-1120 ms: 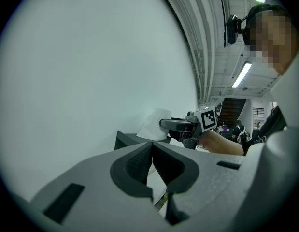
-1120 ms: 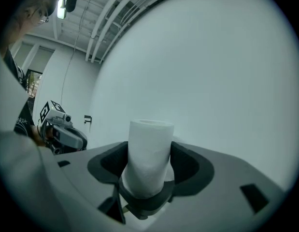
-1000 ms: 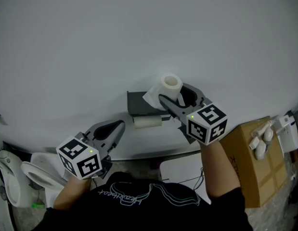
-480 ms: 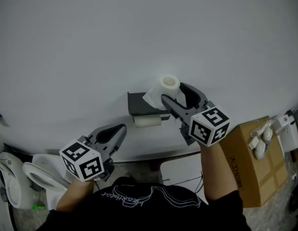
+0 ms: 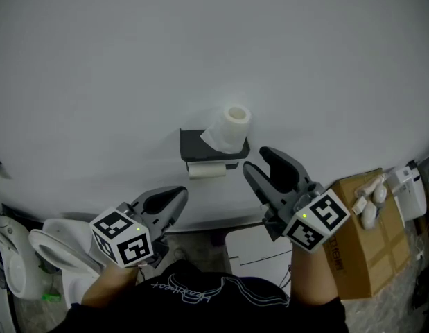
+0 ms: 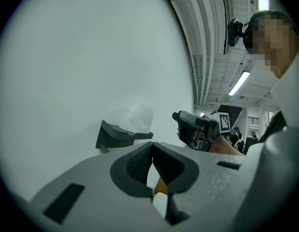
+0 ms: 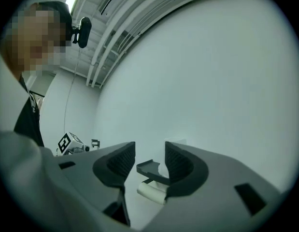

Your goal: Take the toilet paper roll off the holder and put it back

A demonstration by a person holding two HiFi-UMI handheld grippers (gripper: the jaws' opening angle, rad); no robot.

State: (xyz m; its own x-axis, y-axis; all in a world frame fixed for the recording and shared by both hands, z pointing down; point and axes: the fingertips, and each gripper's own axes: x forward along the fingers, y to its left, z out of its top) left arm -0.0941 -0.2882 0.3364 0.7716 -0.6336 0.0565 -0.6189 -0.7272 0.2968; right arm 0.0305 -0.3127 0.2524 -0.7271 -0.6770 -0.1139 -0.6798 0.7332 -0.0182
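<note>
Right gripper (image 5: 256, 159): jaws partway apart, nothing between them, and they have just been closing. It is clear of the roll and touches nothing. In the head view it sits just below and right of the holder, tips aimed at the wall (image 5: 200, 47). In the right gripper view the holder shows through the jaw gap, well beyond the pads.

Left gripper (image 5: 178, 194): jaws together, pads touching, empty. It is low and left of the holder, apart from it, pointing roughly level at the wall.

Toilet paper roll (image 5: 235, 120): stands on end on top of the holder (image 5: 197, 144), at the right end of its dark grey shelf. Long axis upright, open core facing up. A loose sheet (image 5: 214, 139) hangs off its lower left side over the shelf.

Under the shelf is a second white cylinder (image 5: 207, 170). It lies flat, long axis level and along the wall.

Further out: cardboard box (image 5: 360, 234) at lower right, white toilet (image 5: 55, 245) at lower left.
</note>
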